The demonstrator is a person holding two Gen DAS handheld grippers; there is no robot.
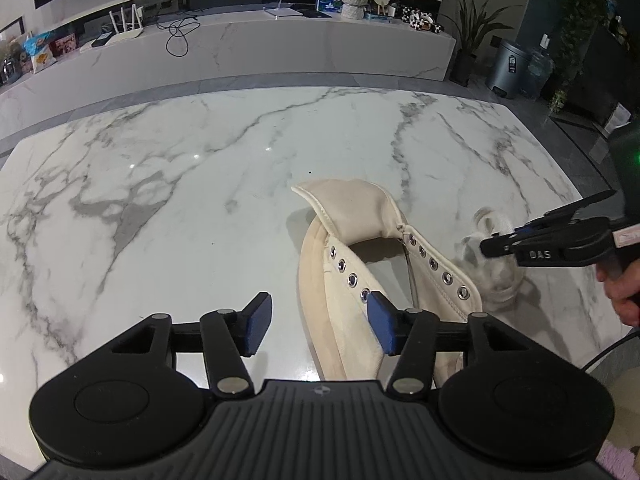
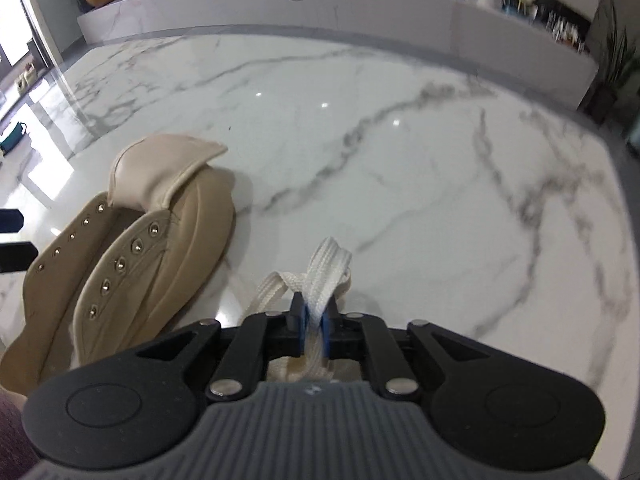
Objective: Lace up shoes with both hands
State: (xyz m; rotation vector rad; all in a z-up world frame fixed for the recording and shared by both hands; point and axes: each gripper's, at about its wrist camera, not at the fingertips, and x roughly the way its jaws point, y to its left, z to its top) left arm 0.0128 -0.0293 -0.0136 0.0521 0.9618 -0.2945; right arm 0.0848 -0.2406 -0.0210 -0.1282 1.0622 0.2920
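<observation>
A cream high-top shoe [image 1: 360, 216] lies unlaced on the marble table [image 1: 180, 184], its tongue folded back and both rows of metal eyelets bare. My left gripper [image 1: 316, 320] is open just above the shoe's left flap, its right blue pad beside the nearest eyelet and pressing on nothing. In the right wrist view the shoe [image 2: 160, 240] lies to the left. My right gripper [image 2: 312, 322] is shut on a bunched white shoelace [image 2: 326, 268] right of the shoe. From the left wrist view, the right gripper [image 1: 492, 246] comes in from the right, with the blurred lace [image 1: 500, 280] around its tips.
A person's hand [image 1: 620, 296] holds the right gripper at the right edge. Beyond the table stands a long marble counter [image 1: 280, 44] with a router, cables, boxes and a toy bear. A potted plant [image 1: 468, 36] and a metal bin [image 1: 508, 68] stand at the far right.
</observation>
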